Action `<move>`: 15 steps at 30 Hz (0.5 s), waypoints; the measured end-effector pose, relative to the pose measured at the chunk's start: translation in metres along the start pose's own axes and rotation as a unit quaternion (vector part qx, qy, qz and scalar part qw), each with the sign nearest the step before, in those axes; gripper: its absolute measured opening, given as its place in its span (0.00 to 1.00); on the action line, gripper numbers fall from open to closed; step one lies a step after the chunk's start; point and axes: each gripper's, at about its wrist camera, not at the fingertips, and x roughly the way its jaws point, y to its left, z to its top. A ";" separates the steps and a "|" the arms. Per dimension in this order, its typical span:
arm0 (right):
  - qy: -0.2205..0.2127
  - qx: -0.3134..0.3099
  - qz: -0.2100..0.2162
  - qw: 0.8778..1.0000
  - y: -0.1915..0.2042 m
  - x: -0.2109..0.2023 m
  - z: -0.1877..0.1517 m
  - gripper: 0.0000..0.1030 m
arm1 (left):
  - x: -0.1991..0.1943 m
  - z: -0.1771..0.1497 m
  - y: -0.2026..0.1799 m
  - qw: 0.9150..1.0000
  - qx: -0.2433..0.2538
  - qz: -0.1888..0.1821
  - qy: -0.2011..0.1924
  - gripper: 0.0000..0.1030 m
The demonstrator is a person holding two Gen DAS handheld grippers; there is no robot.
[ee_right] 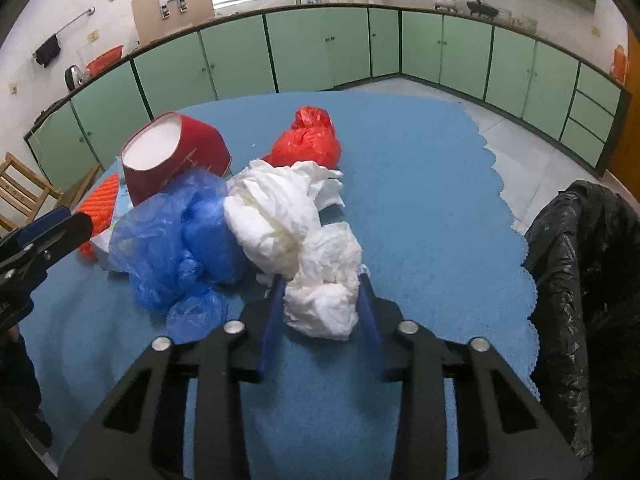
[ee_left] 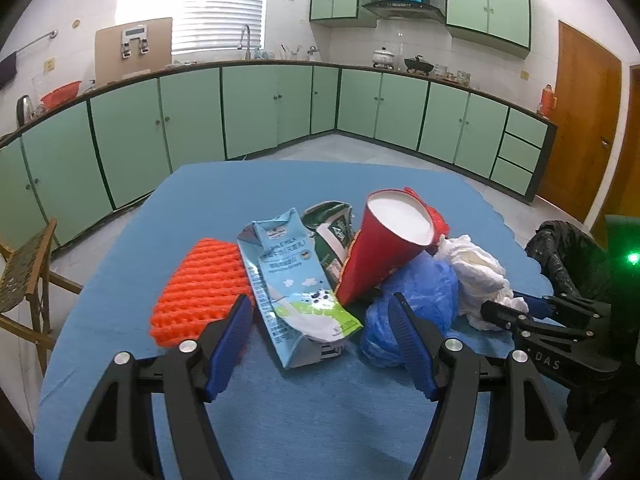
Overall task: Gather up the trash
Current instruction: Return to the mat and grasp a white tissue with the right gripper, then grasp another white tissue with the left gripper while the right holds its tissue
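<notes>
Table edge: the blue tablecloth (ee_right: 420,208) ends in a scalloped border on the right, with tiled floor beyond it.
Open room: bare cloth lies to the right of the heap and in front of both tools; the far half of the table is also bare.
Bin: a black trash bag (ee_right: 576,264) lines a bin just beside the table's right edge; what it holds cannot be seen.
Right gripper (ee_right: 322,304): its 2 blue fingers are clenched on the near lump of white tissue paper (ee_right: 320,280), which still touches the cloth.
Left gripper (ee_left: 320,320): released, jaws wide apart, hovering over the near end of the blue milk carton (ee_left: 292,292) without touching it.
Heap, left to right: orange foam net (ee_left: 200,292), blue milk carton, green carton (ee_left: 332,236) behind it, red paper cup (ee_left: 384,240), crumpled blue plastic bag (ee_right: 180,236), white tissue paper.
Cup: the red paper cup lies tilted on the heap, mouth facing away; its white inside looks empty.
Red bag: a knotted red plastic bag (ee_right: 308,140) sits behind the tissue, touching it.
</notes>
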 end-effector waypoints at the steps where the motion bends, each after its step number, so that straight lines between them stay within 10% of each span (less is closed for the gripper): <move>1: -0.004 0.002 0.001 1.000 0.000 -0.003 0.000 0.27 | 0.000 0.000 -0.002 1.000 0.002 -0.001 0.000 0.67; 15: -0.035 0.033 -0.023 0.999 -0.031 -0.049 -0.002 0.25 | -0.003 0.003 -0.038 0.999 0.021 -0.039 0.000 0.67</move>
